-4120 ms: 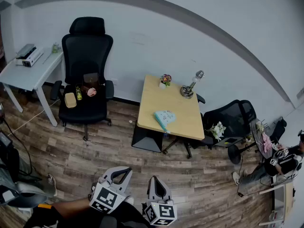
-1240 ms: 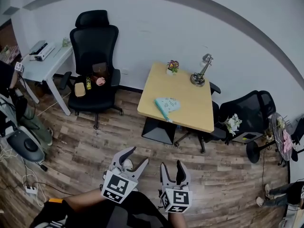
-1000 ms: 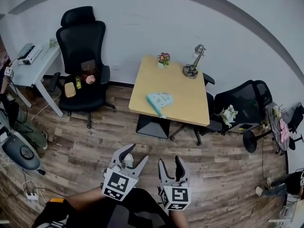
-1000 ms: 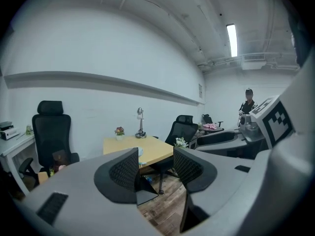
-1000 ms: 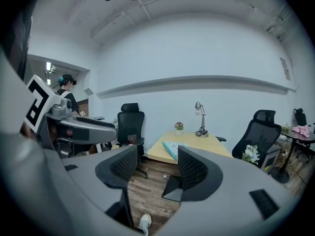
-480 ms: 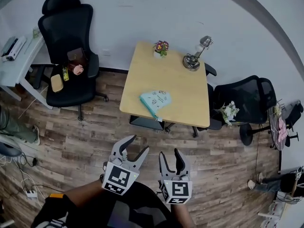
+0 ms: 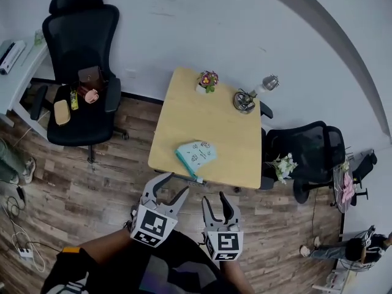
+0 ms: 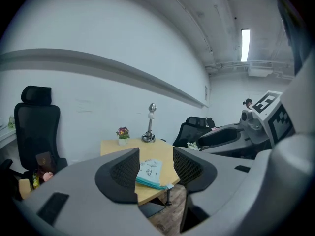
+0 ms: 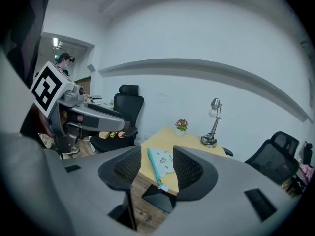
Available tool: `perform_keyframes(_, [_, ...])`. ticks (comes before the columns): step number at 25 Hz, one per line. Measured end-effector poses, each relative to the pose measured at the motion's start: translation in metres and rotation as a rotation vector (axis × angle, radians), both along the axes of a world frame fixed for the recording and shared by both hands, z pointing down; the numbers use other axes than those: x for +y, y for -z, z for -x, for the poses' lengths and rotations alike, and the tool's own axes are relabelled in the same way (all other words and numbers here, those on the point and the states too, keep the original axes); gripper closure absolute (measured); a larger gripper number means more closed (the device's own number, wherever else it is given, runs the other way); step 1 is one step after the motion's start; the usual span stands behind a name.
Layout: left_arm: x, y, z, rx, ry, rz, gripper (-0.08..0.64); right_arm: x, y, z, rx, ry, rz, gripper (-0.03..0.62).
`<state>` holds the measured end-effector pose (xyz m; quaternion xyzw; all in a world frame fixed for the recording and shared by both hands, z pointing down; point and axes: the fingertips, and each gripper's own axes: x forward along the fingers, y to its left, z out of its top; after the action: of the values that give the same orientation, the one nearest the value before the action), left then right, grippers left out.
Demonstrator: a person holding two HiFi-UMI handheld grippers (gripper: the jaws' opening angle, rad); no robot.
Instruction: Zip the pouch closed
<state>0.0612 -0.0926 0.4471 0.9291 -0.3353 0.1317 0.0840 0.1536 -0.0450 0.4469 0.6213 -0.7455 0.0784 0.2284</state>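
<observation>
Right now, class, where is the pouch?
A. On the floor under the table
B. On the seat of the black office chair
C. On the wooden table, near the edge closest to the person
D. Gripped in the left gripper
C: the pouch lies flat on the table, close to the edge nearest the person.

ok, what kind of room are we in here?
Most likely a small office or workroom. There is a black high-back swivel office chair, a square light-wood table carrying a silver desk lamp, and a white desk at the side.
</observation>
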Motion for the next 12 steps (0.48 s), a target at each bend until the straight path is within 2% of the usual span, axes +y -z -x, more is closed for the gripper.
perform_keyframes(6, [-0.03, -0.003, -0.007, -0.026, -0.016, -0.033, 0.351, -0.031, -0.014, -0.006, 0.07, 0.067, 0.03, 0.393])
perform_keyframes(12, [-0.04, -0.032, -0.019, -0.079, -0.016, 0.008, 0.351, -0.047, -0.045, -0.02, 0.079, 0.133, 0.096, 0.396])
